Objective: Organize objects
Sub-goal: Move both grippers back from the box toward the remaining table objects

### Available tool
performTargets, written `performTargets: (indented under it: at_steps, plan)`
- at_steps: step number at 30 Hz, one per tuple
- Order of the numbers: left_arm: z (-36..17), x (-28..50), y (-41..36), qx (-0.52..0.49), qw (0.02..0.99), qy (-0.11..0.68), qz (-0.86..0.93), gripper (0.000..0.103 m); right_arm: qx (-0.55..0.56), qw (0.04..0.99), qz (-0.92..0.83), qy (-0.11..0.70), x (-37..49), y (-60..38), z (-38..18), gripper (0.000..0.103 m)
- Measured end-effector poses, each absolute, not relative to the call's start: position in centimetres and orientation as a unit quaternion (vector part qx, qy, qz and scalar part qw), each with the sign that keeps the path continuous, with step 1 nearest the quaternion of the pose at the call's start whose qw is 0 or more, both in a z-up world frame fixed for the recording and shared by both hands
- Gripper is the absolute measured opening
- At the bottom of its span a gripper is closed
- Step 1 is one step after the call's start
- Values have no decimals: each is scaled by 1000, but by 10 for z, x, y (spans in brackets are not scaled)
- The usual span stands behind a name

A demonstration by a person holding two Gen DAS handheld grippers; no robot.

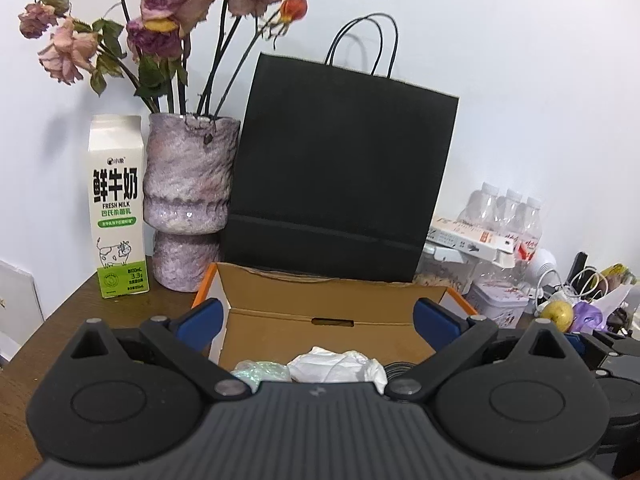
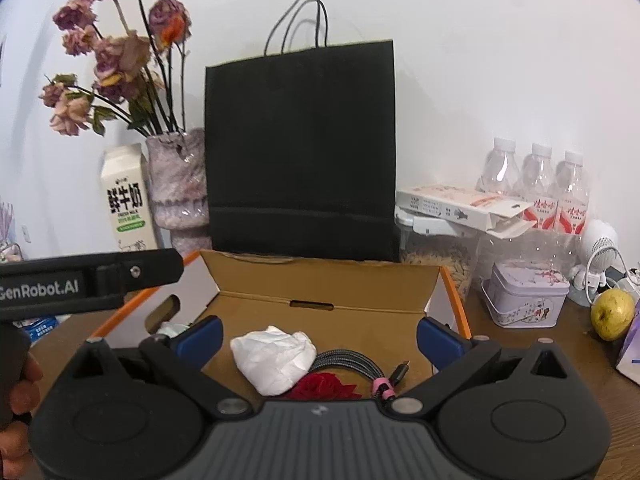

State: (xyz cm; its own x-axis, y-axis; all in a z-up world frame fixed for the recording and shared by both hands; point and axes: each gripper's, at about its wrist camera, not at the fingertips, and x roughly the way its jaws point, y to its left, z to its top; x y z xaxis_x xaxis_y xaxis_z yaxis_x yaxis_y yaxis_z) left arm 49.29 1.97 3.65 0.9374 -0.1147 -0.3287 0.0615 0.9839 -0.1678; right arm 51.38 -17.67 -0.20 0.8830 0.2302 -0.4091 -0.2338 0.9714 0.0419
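Cardboard box point(image 2: 328, 280) sits open on the tabletop point(image 1: 132, 308), holding crumpled white paper point(image 2: 274, 358) and a braided cable point(image 2: 352, 364); left gripper point(image 1: 318, 316) and right gripper point(image 2: 320, 336) gape empty above it.

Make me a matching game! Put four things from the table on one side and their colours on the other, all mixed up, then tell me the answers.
Things:
1. paper bag
2. apple
3. vase
4. crumpled paper

Colours:
A. white
B. purple
C. black
D. yellow-green

Pairs: 1-C, 2-D, 3-B, 4-A
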Motion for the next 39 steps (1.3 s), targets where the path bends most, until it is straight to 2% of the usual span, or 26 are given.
performTargets:
  at_steps: [14, 39]
  plan:
    - [43, 442, 25, -67, 986, 146, -49, 103, -24, 975, 135, 175, 464, -176, 11, 103]
    - [13, 360, 25, -40, 989, 134, -46, 103, -28, 982, 122, 143, 381, -192, -16, 103]
